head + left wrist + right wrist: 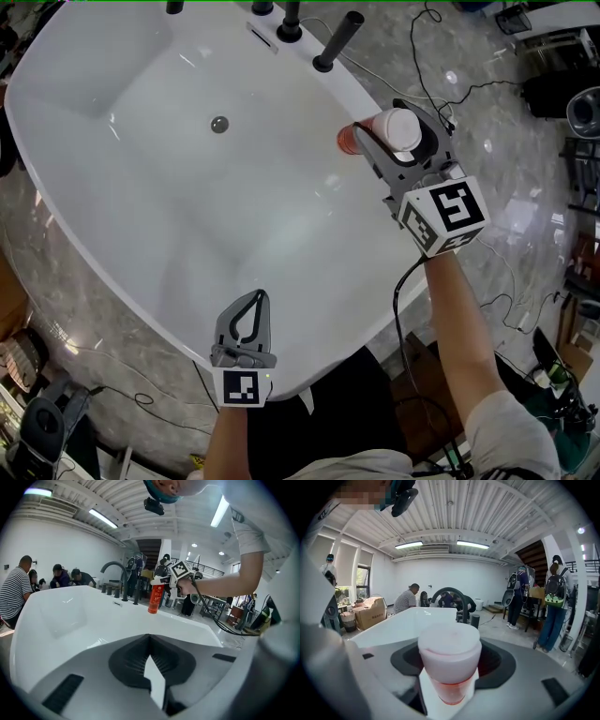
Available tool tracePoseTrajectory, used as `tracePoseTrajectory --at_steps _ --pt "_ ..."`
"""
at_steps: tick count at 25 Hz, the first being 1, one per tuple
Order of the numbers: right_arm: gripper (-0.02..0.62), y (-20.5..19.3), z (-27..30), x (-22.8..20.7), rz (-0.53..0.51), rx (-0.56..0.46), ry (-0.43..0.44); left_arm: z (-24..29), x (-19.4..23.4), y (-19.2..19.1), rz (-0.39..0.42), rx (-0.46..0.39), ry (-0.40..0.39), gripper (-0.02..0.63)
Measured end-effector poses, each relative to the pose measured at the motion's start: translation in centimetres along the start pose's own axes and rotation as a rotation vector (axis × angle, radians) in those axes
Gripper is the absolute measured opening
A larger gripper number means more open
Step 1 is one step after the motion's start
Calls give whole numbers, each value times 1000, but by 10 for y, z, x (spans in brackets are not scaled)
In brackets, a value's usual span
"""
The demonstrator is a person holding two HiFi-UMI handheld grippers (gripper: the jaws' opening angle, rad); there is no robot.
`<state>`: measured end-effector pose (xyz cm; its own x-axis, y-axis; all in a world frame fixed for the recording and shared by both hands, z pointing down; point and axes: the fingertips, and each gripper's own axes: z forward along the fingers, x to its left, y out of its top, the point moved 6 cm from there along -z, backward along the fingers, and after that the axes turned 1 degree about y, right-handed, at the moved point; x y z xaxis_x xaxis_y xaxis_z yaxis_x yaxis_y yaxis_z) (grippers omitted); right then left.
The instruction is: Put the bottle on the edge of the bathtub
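Note:
A red bottle [351, 140] with a white cap [397, 128] stands upright at the right rim of the white bathtub [56, 197]. My right gripper [384, 124] is shut on it just below the cap. In the right gripper view the bottle [450, 688] fills the space between the jaws. From the left gripper view the bottle [155, 598] has its base down at the tub's far rim. My left gripper [255, 298] is shut and holds nothing, hovering over the tub's near rim. Its jaws meet in the left gripper view [150, 638].
Black tap fittings [291, 22] and a black handle [337, 41] line the tub's far rim. A drain [219, 124] sits in the basin. Cables [441, 84] trail over the marble floor. Several people [16, 595] and a cardboard box [369, 611] are in the background.

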<state>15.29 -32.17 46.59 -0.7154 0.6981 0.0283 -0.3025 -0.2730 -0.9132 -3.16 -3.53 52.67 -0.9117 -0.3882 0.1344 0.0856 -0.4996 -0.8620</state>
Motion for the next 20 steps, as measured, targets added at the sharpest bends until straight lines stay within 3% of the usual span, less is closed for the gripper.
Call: tracePoseTrajectory --at_steps 4,6,9,20 --pt "300 2 6 -19 17 -4 -28 5 -4 -1 18 -1 -11 11" --pt "300 1 9 -28 22 -4 -44 8 -3 -7 -71 13 12 11" --pt "300 1 16 -42 16 8 -62 17 -3 -8 -123 20 25 11" --pt "299 7 42 -64 6 33 -88 19 -7 -8 -71 25 -22 11"
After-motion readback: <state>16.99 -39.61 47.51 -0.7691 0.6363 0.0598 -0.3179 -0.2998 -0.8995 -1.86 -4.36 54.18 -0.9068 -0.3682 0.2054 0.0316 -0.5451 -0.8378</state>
